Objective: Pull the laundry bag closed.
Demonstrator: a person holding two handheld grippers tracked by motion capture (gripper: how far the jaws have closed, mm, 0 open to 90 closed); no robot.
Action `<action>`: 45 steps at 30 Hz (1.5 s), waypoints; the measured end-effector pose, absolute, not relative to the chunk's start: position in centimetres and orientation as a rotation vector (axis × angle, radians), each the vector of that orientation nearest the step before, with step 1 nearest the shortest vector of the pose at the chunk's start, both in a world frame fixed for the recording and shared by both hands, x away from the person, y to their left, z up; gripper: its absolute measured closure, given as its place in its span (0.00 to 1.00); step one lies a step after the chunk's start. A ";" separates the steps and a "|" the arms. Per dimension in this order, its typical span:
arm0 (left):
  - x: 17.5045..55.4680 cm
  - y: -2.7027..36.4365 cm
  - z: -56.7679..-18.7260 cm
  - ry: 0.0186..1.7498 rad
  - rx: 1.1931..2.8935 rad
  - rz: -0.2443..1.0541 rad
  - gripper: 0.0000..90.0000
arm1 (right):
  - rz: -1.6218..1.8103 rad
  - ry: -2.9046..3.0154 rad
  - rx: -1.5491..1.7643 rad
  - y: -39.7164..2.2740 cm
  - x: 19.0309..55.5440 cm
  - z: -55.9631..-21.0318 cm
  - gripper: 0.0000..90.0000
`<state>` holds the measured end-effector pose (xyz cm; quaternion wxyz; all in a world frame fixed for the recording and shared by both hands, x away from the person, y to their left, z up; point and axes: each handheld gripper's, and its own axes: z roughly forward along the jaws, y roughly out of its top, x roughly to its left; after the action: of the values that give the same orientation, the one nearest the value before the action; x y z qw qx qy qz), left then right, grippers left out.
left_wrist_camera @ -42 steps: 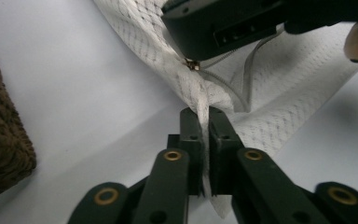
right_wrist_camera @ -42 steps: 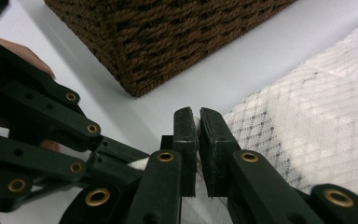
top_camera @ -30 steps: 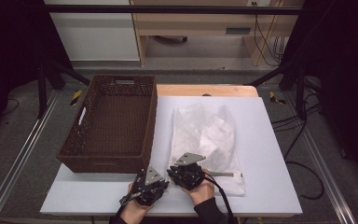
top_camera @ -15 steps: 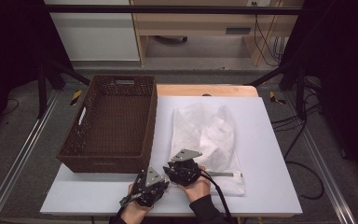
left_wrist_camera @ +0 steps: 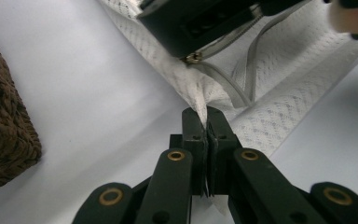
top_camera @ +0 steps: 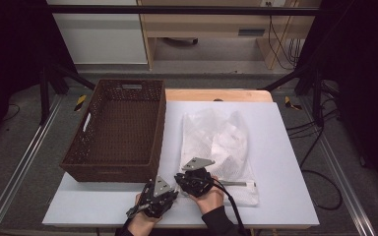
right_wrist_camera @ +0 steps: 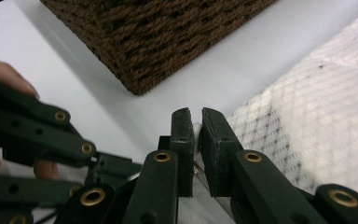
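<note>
Pinching the mesh bag (top_camera: 216,147) corner nearest the basket (top_camera: 118,132), the left gripper (left_wrist_camera: 207,122) should hold taut; right gripper (right_wrist_camera: 195,128) jaws, just closing, clamp its zipper pull (right_wrist_camera: 196,127).

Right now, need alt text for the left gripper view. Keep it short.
The left gripper is shut on a corner of the white mesh bag, which lies on the white table. Just above, the right gripper sits at the bag's zipper pull. The brown wicker basket is at the left edge.
</note>
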<state>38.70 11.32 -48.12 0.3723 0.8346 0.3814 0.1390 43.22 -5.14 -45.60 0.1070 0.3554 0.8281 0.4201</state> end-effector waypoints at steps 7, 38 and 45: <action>38.7 11.3 -48.1 0.979 2.139 0.358 0.97 | 1.281 2.426 1.062 -6.7 42.4 -46.0 0.90; 38.6 11.2 -48.1 0.975 2.148 0.366 0.97 | 1.255 2.525 1.066 -5.4 42.9 -46.8 0.90; 38.6 11.2 -48.1 0.973 2.147 0.367 0.97 | 1.239 2.494 1.080 -5.7 42.9 -46.6 0.95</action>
<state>38.63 11.17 -48.10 0.3689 0.8364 0.3792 0.1431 42.94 -5.75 -46.56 0.0771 0.3605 0.8325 0.4136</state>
